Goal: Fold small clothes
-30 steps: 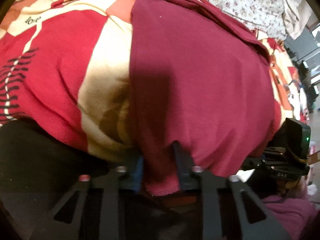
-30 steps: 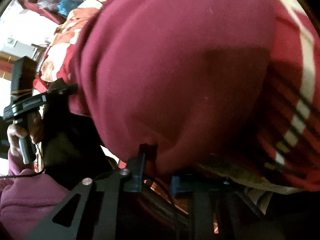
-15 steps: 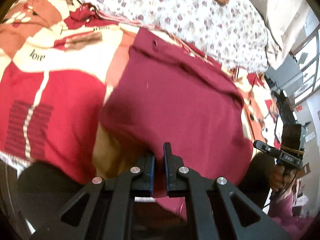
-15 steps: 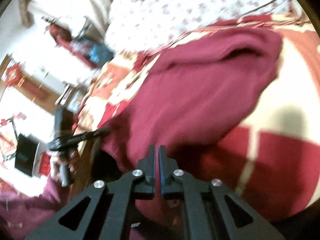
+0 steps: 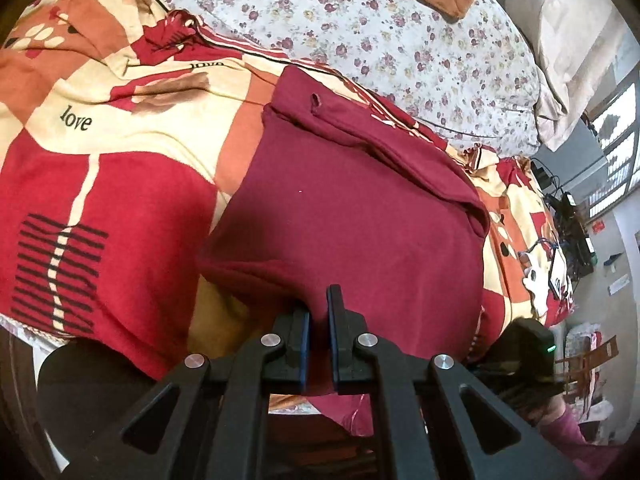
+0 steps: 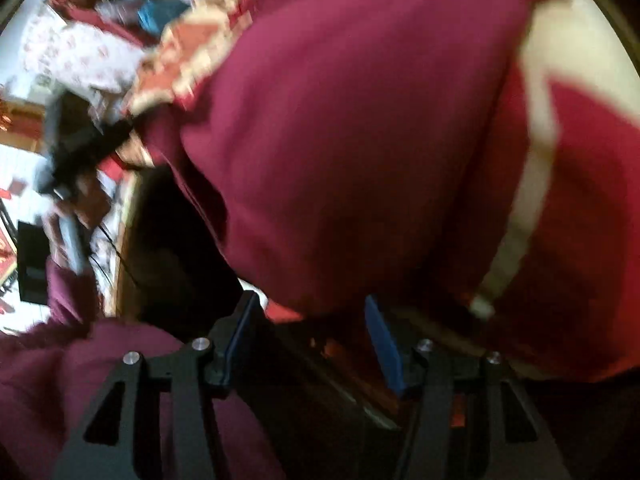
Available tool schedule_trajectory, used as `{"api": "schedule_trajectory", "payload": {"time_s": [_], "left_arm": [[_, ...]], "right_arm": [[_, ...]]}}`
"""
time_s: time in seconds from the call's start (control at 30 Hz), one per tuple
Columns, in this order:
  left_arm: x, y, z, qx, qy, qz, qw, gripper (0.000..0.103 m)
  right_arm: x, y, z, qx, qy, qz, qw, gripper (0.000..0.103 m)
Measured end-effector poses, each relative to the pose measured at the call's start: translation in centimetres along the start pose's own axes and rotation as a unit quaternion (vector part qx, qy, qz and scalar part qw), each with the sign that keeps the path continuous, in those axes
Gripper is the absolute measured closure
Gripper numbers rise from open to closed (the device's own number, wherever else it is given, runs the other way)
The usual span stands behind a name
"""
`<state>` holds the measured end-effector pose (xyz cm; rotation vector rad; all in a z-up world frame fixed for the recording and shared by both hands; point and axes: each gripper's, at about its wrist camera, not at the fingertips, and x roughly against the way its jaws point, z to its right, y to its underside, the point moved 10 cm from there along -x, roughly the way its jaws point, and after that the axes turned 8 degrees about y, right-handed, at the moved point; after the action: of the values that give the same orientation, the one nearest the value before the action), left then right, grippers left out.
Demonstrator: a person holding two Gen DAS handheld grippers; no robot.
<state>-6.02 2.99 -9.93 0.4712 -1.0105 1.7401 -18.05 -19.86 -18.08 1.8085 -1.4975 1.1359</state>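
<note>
Patchwork bedding in red, cream and orange [image 5: 120, 184] covers the bed under my hands, with a floral sheet [image 5: 380, 28] beyond it. On the blanket lies the maroon garment [image 5: 352, 208], spread flat. My left gripper [image 5: 318, 312] pinches its near hem, fingers pressed together on the cloth. My right gripper [image 6: 310, 320] is spread wide at the garment's edge, gripping nothing; that view is blurred.

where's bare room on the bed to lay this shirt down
Free patch: the red and cream blanket left of the maroon shirt, out to the "love" print. The flowered quilt behind is bare too. Right edge is crowded with cables.
</note>
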Motion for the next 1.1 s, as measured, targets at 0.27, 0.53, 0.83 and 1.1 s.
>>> {"api": "schedule_trajectory", "payload": {"time_s": [0.27,0.53,0.83,1.1], "left_arm": [[0.0,0.5,-0.5,0.007,-0.006,-0.001,1.0,0.103],[-0.3,1.9,-2.0,0.032,-0.006,-0.004,0.9995,0.103],[2.5,-0.7,-0.8,0.033,0.021,0.046,0.9982,0.103],[3.7,-3.1,0.1,0.04,0.039,0.093,0.9941,0.103]], "right_arm": [[-5.9,-0.3,1.2,-0.048,0.013,-0.009,0.999,0.029],[-5.4,-1.2,-0.5,-0.028,-0.007,0.028,0.999,0.092],[4.9,-3.0,-4.4,-0.023,-0.139,0.128,0.982,0.092],[12.1,-6.3,-2.8,-0.03,-0.151,0.225,0.962,0.092]]}}
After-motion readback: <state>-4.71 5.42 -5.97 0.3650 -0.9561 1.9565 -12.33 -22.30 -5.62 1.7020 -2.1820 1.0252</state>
